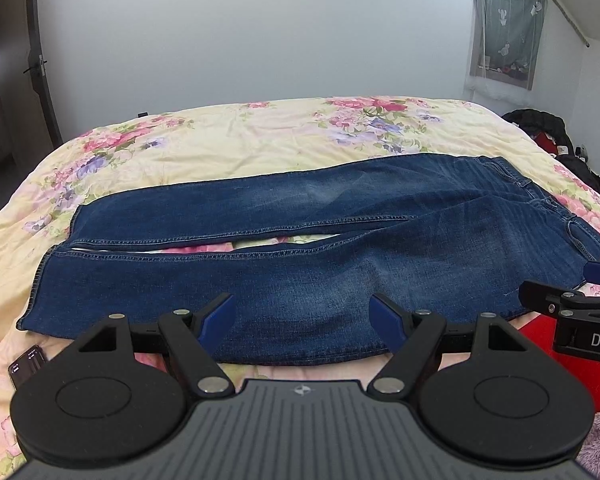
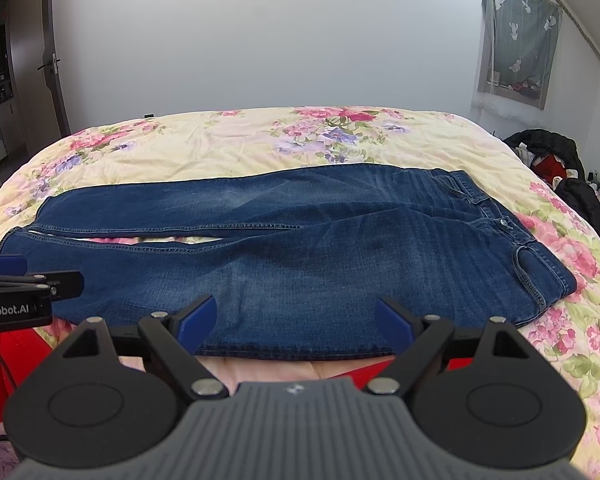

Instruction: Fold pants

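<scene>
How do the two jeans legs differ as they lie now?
The near leg lies closest to both grippers, its hem reaching further left; the far leg sits behind it, its hem ending short of that. The near leg's outer edge runs beneath the open left gripper and right gripper; the far leg has nothing over it. Both lie flat on the floral bedspread, unfolded, split by a narrow gap, same blue denim.
</scene>
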Motion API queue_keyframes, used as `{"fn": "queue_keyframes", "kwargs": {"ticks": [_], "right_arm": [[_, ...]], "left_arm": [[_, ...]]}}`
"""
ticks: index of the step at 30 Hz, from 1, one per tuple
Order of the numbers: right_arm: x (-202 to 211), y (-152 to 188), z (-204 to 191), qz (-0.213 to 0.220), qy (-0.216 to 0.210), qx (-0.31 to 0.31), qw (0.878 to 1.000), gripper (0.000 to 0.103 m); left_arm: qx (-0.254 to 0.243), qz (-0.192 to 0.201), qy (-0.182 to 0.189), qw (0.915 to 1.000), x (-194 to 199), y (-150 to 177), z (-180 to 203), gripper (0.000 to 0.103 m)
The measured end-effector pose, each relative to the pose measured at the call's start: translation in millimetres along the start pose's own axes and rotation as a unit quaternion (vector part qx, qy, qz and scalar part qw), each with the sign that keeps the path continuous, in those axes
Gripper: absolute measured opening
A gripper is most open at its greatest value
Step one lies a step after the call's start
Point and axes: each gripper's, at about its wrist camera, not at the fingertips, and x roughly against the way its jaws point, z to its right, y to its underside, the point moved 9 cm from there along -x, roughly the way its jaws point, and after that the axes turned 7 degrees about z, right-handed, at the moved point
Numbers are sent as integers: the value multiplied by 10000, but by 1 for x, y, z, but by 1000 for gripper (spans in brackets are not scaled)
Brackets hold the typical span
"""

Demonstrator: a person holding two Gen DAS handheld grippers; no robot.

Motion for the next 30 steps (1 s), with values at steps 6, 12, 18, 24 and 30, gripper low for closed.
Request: {"fn": "queue_keyframes", "kwargs": {"ticks": [6, 12, 18, 24, 30], "right_arm": [[1, 1, 0, -8, -9, -19, 10000, 83], [1, 0, 0, -12, -17, -30, 10000, 83], [2, 0, 0, -17, -19, -38, 10000, 83], [3, 0, -1, -18, -26, -40, 10000, 83], [0, 1, 2, -15, -96, -145, 9998, 83]], "left_arm": [[-2, -5, 2, 10000, 0, 0, 0, 89], [-2, -9, 0, 10000, -1, 0, 0, 89], [-2, -6, -3, 10000, 0, 0, 0, 89], [-2, -8, 1, 10000, -1, 0, 0, 89], [-163, 7, 44, 9999, -3, -1, -1, 89]]}}
